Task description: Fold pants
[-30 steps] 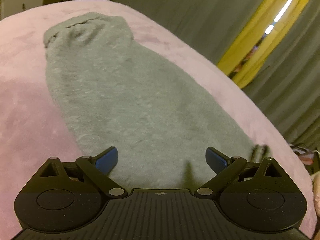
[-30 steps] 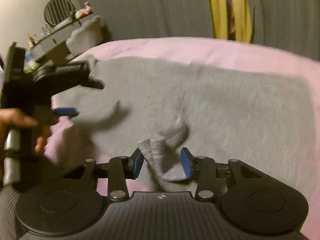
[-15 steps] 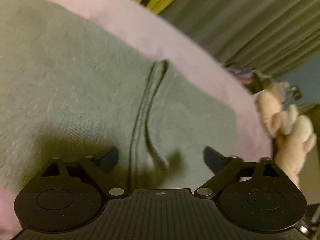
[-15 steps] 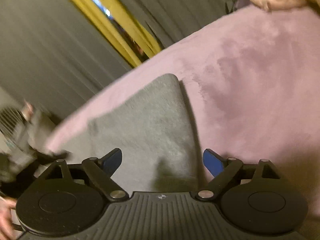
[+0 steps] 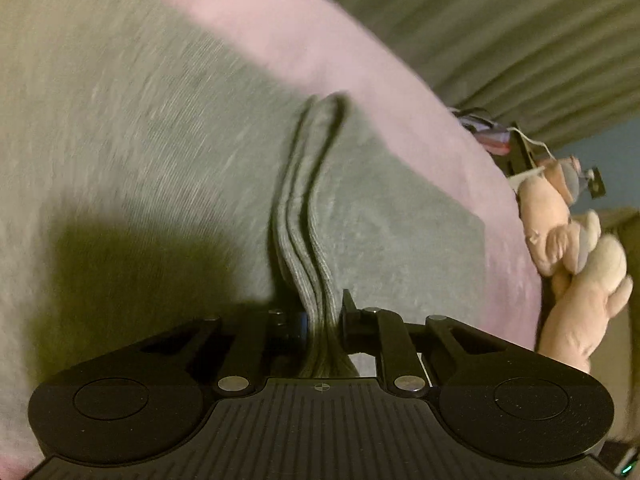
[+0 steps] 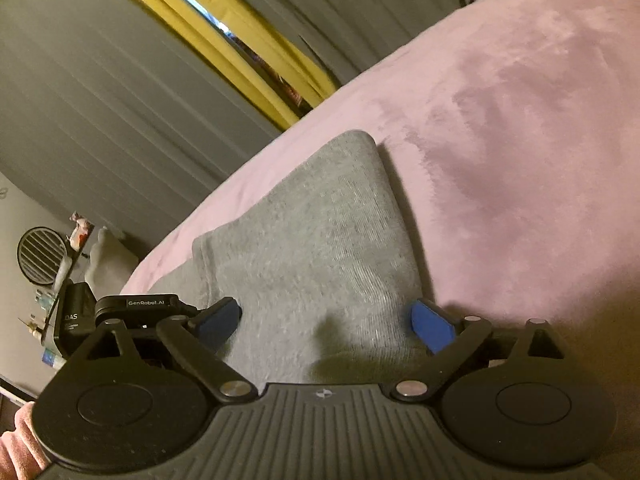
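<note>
Grey pants [image 5: 140, 140] lie spread on a pink bed cover [image 5: 280, 28]. My left gripper [image 5: 323, 320] is shut on the ribbed cuffs [image 5: 308, 240] of the pants, which stand up in stacked layers between the fingers. In the right wrist view a folded corner of the grey pants [image 6: 320, 240] lies flat on the pink cover [image 6: 520, 120]. My right gripper [image 6: 326, 320] is open just over that corner, with one blue pad [image 6: 432, 324] near its right edge. The other gripper's body [image 6: 132, 308] shows at the left.
Pink and cream plush toys [image 5: 576, 248] sit past the right edge of the bed. Grey curtains [image 6: 100, 92] and a yellow curtain [image 6: 240, 52] hang behind the bed. A shelf with a round fan [image 6: 40, 256] stands at the far left.
My left gripper swung to the stacked cuffs and closed on them. My right gripper let go of the cuff it was around, opened wide and moved to the folded corner.
</note>
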{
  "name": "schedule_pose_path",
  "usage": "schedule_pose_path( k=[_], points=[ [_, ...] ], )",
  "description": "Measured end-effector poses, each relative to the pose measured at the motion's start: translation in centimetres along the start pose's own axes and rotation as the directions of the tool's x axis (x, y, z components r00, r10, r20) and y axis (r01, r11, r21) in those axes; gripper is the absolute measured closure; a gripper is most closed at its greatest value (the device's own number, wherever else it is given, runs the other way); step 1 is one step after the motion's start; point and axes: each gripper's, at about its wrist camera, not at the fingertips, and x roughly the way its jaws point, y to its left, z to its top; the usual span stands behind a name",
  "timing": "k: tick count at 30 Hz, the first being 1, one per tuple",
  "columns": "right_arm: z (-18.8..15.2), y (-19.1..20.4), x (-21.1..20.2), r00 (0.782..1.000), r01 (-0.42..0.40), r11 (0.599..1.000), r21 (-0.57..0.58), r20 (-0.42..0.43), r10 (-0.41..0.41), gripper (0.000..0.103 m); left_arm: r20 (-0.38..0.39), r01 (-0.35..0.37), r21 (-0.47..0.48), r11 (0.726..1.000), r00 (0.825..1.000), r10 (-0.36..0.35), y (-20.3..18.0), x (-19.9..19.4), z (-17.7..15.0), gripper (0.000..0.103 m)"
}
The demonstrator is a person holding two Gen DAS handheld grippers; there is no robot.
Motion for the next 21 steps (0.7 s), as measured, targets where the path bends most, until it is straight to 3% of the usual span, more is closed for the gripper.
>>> schedule_pose_path(
  k=[4,6,9,12,13,15,17,18,19,21],
  points=[
    [-0.6,1.5,-0.2,1.000,0.012,0.997,-0.075,0.022,-0.010,0.009,0.058,0.024,0.072,0.997,0.998,-0.028,-0.8,-3.6,0.9,0.088],
    [-0.8,2.1,0.0,1.000,0.018,0.995,-0.102,0.015,-0.016,0.009,0.097,-0.011,0.102,0.995,0.995,0.001,-0.6,-5.6,1.8,0.088],
    [-1.1,2.7,0.4,1.000,0.030,0.992,-0.123,-0.003,-0.031,0.009,0.149,-0.142,0.142,0.980,0.982,0.120,0.4,-7.7,2.6,0.087],
    [-1.5,3.3,0.8,0.999,0.044,0.989,-0.143,-0.023,-0.047,0.009,0.179,-0.313,0.132,0.940,0.941,0.288,2.9,-8.2,2.1,0.078],
    [-1.6,3.5,0.9,0.998,0.048,0.987,-0.151,-0.029,-0.053,0.009,0.175,-0.330,0.117,0.937,0.935,0.308,3.7,-8.4,1.8,0.078],
    [-2.0,4.0,1.0,0.998,0.046,0.984,-0.170,-0.035,-0.053,0.009,0.183,-0.298,0.068,0.952,0.942,0.281,5.1,-9.3,1.3,0.068],
    [-2.4,4.8,0.9,0.999,0.046,0.979,-0.199,-0.017,-0.050,0.011,0.211,-0.257,0.022,0.966,0.946,0.246,5.4,-10.3,0.6,0.069],
    [-2.7,5.3,0.7,0.999,0.037,0.974,-0.224,0.002,-0.038,0.022,0.232,-0.245,0.015,0.969,0.944,0.235,5.4,-10.9,0.2,0.068],
    [-3.0,5.8,0.6,1.000,0.026,0.968,-0.248,0.010,-0.025,0.043,0.258,-0.236,0.009,0.972,0.939,0.226,5.4,-11.5,-0.1,0.068],
    [-3.6,6.9,1.0,1.000,0.016,0.959,-0.284,0.003,-0.016,0.066,0.291,-0.208,0.016,0.978,0.937,0.194,4.8,-12.2,-0.4,0.066]
  ],
)
